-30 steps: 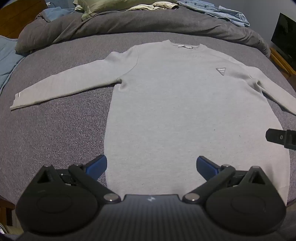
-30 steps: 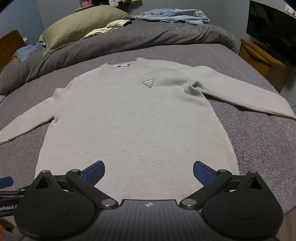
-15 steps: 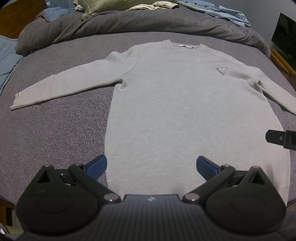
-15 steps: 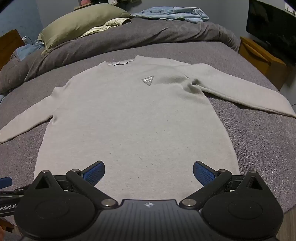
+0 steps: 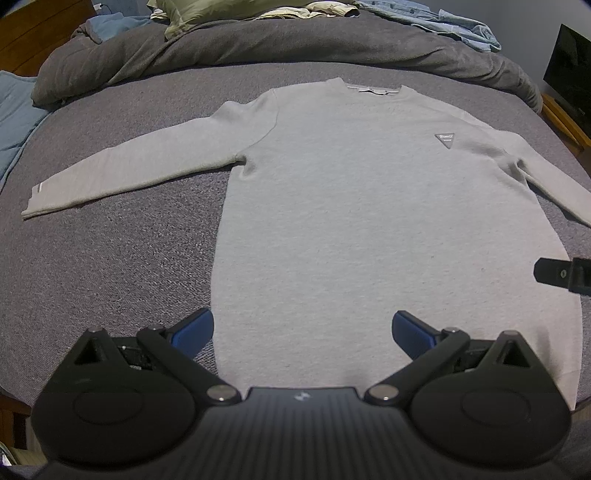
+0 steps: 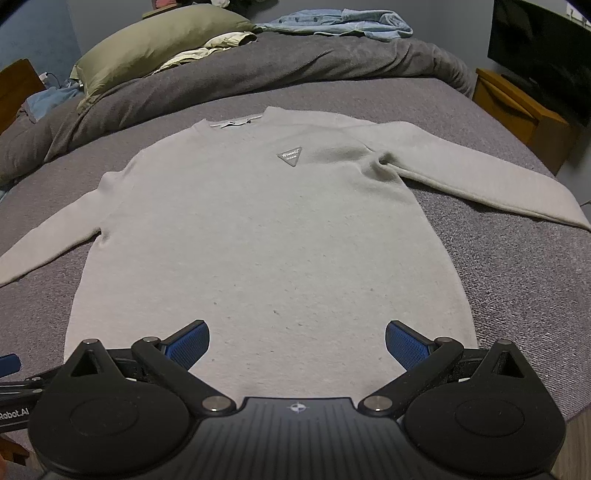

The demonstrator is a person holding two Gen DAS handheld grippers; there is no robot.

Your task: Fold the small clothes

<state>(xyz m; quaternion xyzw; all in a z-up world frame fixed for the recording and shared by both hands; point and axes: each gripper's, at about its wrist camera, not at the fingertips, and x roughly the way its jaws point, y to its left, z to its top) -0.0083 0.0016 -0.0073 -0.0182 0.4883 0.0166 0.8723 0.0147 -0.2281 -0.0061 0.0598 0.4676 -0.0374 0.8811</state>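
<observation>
A light grey long-sleeved sweater lies flat and face up on the grey bed, both sleeves spread out, a triangular patch on its chest. My left gripper hovers open over the hem's left corner, nothing between its blue pads. My right gripper stands open above the hem's right part, also holding nothing. A finger of the right gripper shows at the right edge of the left wrist view. The left gripper's blue tip peeks in at the lower left of the right wrist view.
A rumpled dark grey duvet lies across the far end of the bed, with an olive pillow and blue clothes on it. A wooden nightstand and a dark screen stand at the right. Bare bedcover flanks the sweater.
Both grippers have barely shifted and stay open. The right wrist view has tipped slightly, so the sweater sits a little lower in it.
</observation>
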